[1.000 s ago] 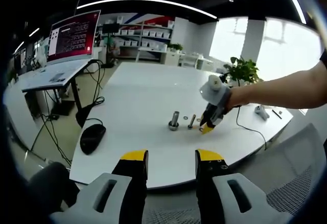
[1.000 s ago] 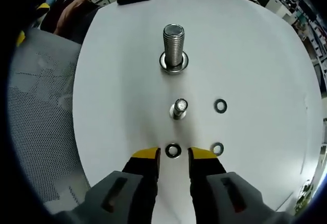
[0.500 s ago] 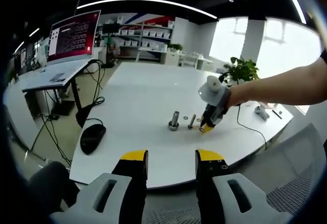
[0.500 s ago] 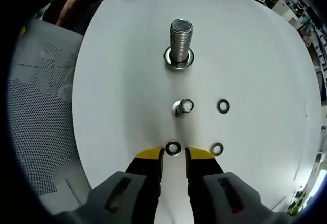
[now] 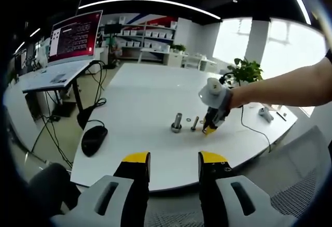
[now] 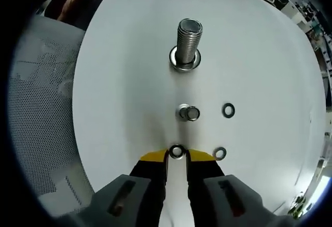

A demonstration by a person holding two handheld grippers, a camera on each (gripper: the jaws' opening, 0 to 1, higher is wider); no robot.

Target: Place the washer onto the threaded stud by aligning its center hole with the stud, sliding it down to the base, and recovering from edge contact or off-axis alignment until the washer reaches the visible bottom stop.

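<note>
In the right gripper view, the right gripper (image 6: 177, 157) pinches a washer (image 6: 177, 151) lying on the white table (image 6: 124, 82), near the small threaded stud (image 6: 189, 113); 2 more washers and a large bolt (image 6: 187, 44) show. The left gripper (image 5: 174, 159) hangs open off the table's near edge, beside a mouse (image 5: 94, 139).

— What washers do we see?
— Dark ring washer (image 6: 177, 152) flat on the white table (image 6: 119, 82), squeezed between the yellow jaw tips of the right gripper (image 6: 177, 157). Two more washers (image 6: 227, 110) lie flat to its right.
— And the studs?
— Large threaded stud (image 6: 187, 44) upright on its flange; small stud (image 6: 189, 113) upright between it and the washer.
</note>
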